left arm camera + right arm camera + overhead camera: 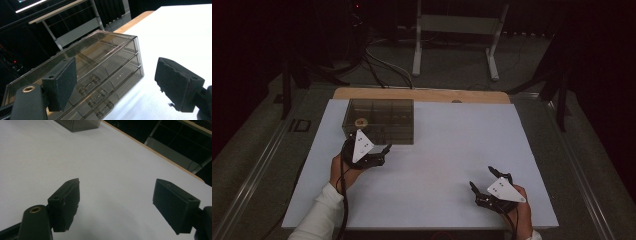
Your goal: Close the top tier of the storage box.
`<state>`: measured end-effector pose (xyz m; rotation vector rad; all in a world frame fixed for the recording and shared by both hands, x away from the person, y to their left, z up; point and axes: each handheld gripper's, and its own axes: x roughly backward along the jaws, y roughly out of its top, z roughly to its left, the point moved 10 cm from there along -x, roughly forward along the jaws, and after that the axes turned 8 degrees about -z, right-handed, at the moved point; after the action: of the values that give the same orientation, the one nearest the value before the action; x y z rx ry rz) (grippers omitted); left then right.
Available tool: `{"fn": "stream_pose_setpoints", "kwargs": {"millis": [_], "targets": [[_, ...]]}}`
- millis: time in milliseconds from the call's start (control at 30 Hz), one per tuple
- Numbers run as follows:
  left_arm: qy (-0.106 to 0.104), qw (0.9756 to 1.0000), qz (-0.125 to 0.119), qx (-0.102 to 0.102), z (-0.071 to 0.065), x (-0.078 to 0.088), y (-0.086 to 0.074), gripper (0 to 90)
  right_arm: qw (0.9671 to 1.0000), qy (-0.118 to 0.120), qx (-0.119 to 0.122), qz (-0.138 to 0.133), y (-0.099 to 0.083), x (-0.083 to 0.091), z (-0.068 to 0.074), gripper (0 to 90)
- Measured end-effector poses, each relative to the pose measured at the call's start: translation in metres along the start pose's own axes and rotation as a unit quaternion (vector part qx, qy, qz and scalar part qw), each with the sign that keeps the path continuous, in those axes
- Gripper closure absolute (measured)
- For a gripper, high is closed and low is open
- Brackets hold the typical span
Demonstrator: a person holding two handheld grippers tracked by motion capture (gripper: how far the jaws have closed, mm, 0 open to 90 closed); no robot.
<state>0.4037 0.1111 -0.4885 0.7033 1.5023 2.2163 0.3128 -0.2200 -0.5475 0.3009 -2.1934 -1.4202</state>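
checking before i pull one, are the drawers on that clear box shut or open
Shut. In the left gripper view all three drawer fronts of the drawer box sit flush, none pulled out; the left gripper is open just before them.

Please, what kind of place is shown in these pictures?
Probably a lab or recording room, not a home: dark curtained surroundings, cables on the floor, a metal stand, and a white table bearing a clear drawer box.

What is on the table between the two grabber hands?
Nothing. In the high view, just bare white table lies between the left gripper and the right gripper. The drawer box sits farther back.
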Motion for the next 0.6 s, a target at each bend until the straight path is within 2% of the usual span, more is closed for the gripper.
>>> {"fn": "stream_pose_setpoints", "kwargs": {"millis": [533,600], "targets": [[-0.02,0.9998,-0.005,-0.007,-0.015,0.003,0.007,19.7,1.0,0.001,0.0,0.0,0.0,0.0,0.001,21.2],[-0.025,0.9996,-0.001,-0.013,-0.019,0.003,0.006,19.7,1.0,0.001,0.001,0.001,0.0,0.0,0.001,21.2]]}}
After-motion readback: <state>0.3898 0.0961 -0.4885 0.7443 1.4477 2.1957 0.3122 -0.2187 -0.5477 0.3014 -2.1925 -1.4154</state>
